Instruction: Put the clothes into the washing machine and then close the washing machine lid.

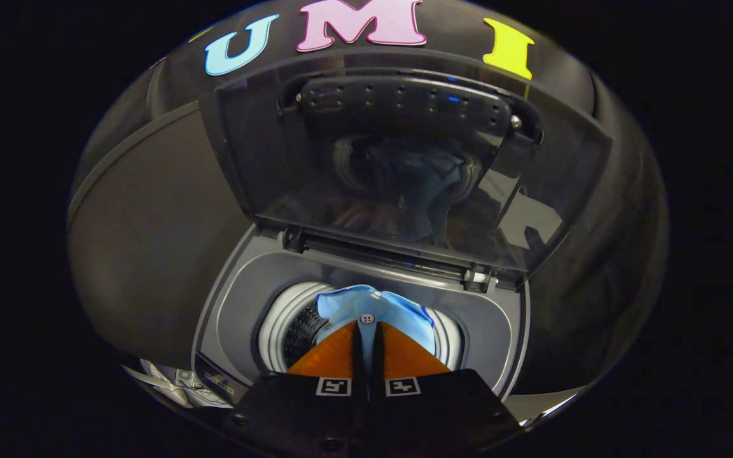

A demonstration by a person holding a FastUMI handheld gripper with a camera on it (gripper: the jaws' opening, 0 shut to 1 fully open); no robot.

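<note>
A top-loading washing machine stands below me with its dark see-through lid raised upright at the back. A light blue garment with a white button hangs at the tips of my gripper, over the open drum. Both fingers are pressed together on the cloth. Most of the garment spreads just beyond the fingertips, over the drum's mouth. The perforated drum wall shows to the left of the fingers.
The machine's grey top frame rings the drum. The raised lid reflects the drum and the blue cloth. The control panel strip runs along the machine's near left edge. Dark cloth walls surround the machine.
</note>
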